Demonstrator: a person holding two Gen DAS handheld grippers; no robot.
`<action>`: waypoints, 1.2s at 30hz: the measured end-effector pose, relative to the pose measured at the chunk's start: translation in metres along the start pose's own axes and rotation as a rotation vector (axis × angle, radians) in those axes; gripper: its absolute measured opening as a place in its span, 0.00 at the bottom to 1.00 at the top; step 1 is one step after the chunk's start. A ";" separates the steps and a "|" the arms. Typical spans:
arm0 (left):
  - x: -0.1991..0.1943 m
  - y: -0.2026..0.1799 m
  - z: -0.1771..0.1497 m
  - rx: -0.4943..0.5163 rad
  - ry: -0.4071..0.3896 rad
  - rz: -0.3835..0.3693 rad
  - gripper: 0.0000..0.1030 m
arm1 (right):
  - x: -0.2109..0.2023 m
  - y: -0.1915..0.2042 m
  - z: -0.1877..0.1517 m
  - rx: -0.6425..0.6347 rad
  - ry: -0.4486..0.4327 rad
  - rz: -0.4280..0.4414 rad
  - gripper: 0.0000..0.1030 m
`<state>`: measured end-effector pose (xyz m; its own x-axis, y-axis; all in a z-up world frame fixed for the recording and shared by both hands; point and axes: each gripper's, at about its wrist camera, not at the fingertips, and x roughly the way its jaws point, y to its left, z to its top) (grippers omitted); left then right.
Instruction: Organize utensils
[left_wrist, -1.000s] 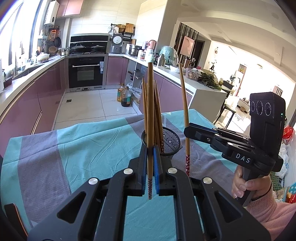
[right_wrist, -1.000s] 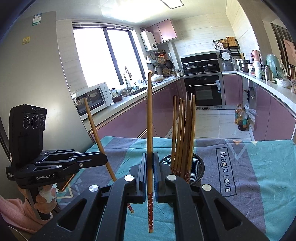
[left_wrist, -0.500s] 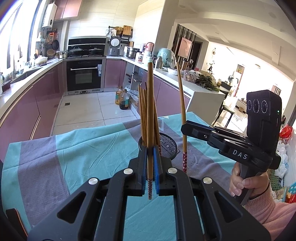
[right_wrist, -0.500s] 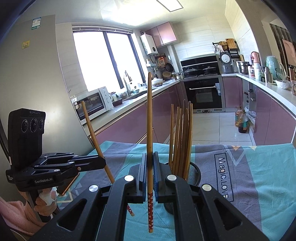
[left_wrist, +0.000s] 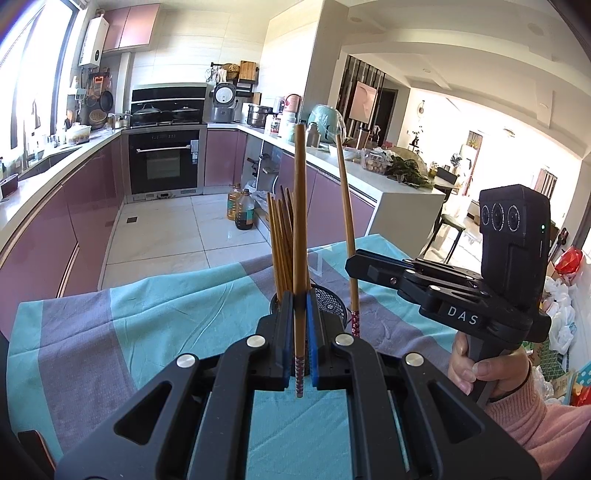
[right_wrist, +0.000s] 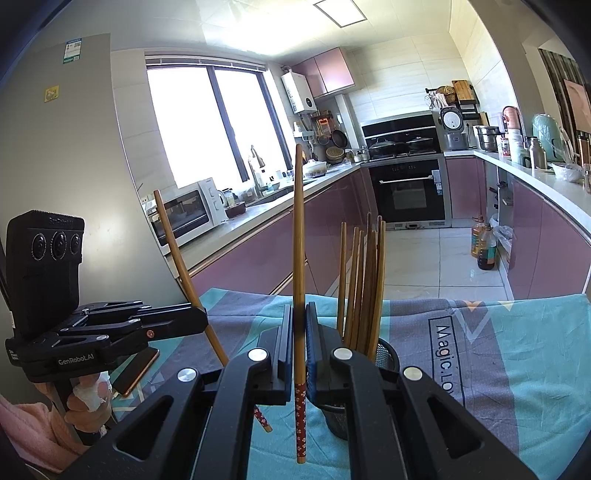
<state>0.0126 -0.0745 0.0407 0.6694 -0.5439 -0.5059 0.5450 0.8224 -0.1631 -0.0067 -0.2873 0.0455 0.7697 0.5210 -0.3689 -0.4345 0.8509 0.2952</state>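
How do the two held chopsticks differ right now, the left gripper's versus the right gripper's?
The left chopstick leans, top tipped away from the holder; the right chopstick stands nearly upright. The left gripper pinches its chopstick close to the patterned end; the right gripper grips further up, so more patterned end hangs below. Both are brown wood, patterned red at the bottom, clamped in shut jaws near the holder.

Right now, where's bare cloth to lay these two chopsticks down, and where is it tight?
Free: the tablecloth left of the mesh holder, and the stretch by the printed lettering. Crowded: around the holder's chopstick bundle, where both held chopsticks hang, and near the phone.
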 end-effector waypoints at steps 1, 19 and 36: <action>-0.001 0.001 0.000 0.000 -0.002 0.000 0.07 | 0.001 0.000 0.001 0.000 -0.001 0.000 0.05; -0.018 -0.003 0.013 0.009 -0.076 -0.021 0.07 | 0.006 -0.003 0.018 -0.006 -0.034 -0.011 0.05; -0.015 -0.006 0.021 0.002 -0.087 -0.032 0.07 | 0.008 -0.005 0.022 0.003 -0.045 -0.018 0.05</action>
<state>0.0102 -0.0744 0.0673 0.6933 -0.5822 -0.4247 0.5676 0.8043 -0.1762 0.0120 -0.2894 0.0607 0.7978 0.5021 -0.3338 -0.4192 0.8598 0.2915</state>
